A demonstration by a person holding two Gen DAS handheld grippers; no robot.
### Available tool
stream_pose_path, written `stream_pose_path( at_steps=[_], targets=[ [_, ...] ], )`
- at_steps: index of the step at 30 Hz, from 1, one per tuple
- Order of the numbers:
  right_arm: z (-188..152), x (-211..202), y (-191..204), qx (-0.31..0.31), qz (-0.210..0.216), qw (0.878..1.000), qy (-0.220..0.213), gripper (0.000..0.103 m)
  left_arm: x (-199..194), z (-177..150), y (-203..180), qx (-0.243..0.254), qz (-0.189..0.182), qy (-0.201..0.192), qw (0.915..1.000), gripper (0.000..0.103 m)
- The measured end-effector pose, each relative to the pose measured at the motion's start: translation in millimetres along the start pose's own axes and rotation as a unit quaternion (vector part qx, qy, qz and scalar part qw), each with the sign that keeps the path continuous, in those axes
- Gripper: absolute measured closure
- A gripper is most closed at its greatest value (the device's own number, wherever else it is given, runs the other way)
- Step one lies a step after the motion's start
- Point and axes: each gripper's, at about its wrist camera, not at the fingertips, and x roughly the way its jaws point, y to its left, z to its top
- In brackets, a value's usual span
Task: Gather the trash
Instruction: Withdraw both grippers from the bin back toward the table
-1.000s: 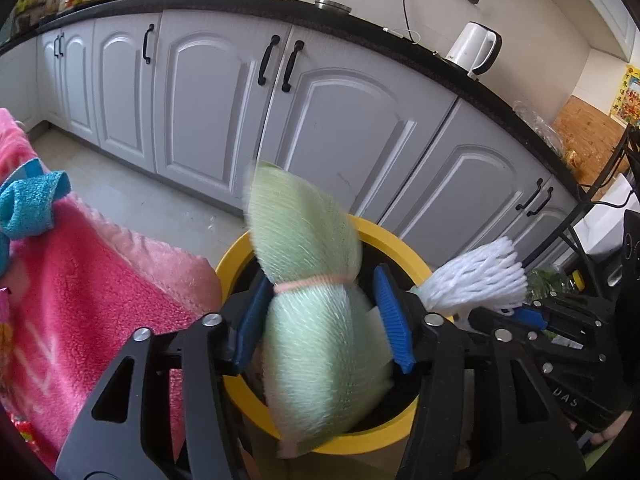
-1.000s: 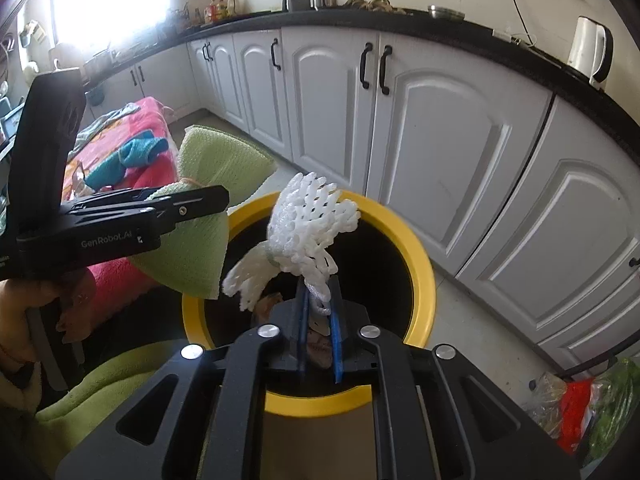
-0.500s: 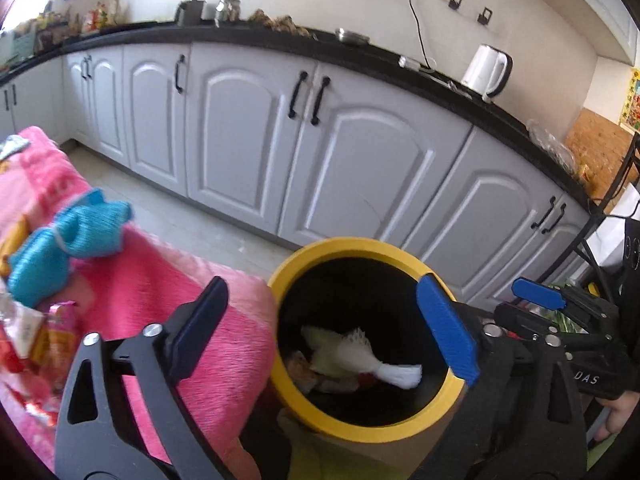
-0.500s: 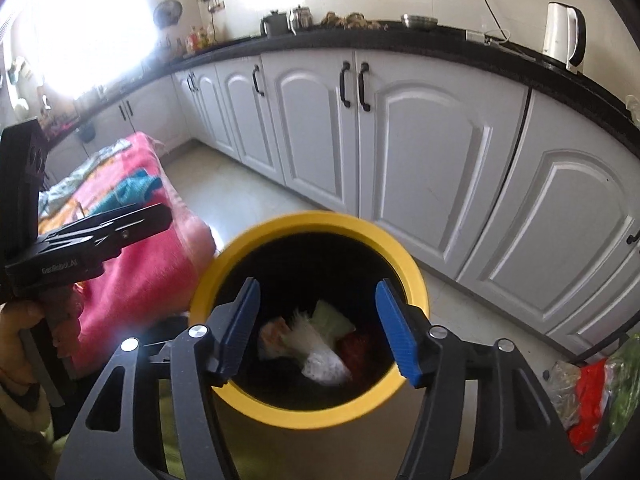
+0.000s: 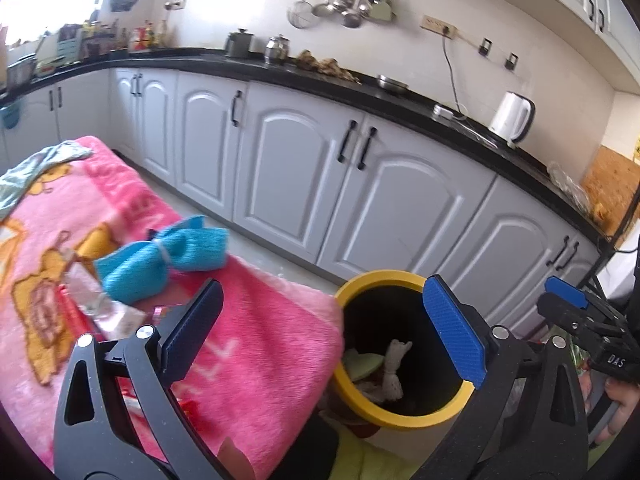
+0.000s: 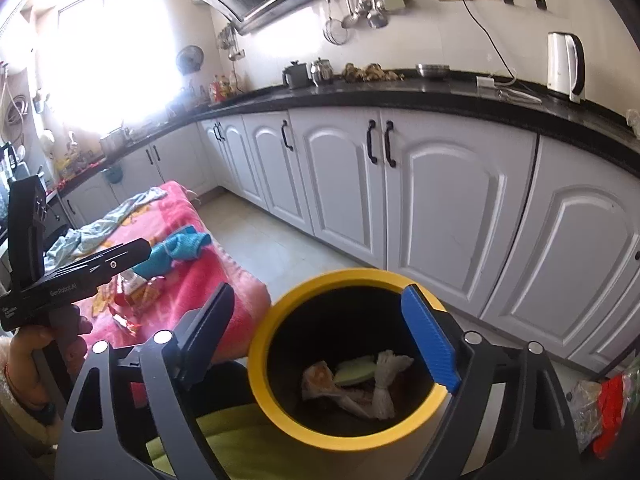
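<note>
Left gripper point(image 5: 324, 328) wide, empty. Right gripper point(image 6: 320, 336) jaws opening, empty, above yellow bin point(image 6: 276, 408). Blue cloth point(image 5: 160, 256) near blanket point(image 5: 260, 360) edge.

Bin point(image 6: 276, 408): smooth matt yellow plastic rim. Blanket point(image 5: 256, 344): fluffy pink fleece. Cabinet doors point(image 6: 448, 208): glossy white panels; worktop point(image 6: 400, 96): glossy black.

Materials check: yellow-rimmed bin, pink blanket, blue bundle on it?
Yellow-rimmed bin: looks like moulded plastic, smooth, faint sheen on the rim, dark inside. Pink blanket: fleece-like fabric, fuzzy matte pile with a printed pattern. Blue bundle: soft knit or terry cloth, tied at the middle; exact weave unclear.
</note>
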Motion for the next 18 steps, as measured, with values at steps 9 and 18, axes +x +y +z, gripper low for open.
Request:
stream_pose_path(
  at_steps=[9, 18],
  targets=[
    [12, -8, 35, -0.021, 0.019, 0.999, -0.030, 0.011, -31, 3, 39, -0.021, 0.035, -0.023, 0.9989, 0.011],
    [26, -5, 73, -0.042, 0.052, 0.997, -0.036, 0.009, -59, 3, 81, -0.056, 0.066, -0.044, 0.9953, 0.011]
  ],
)
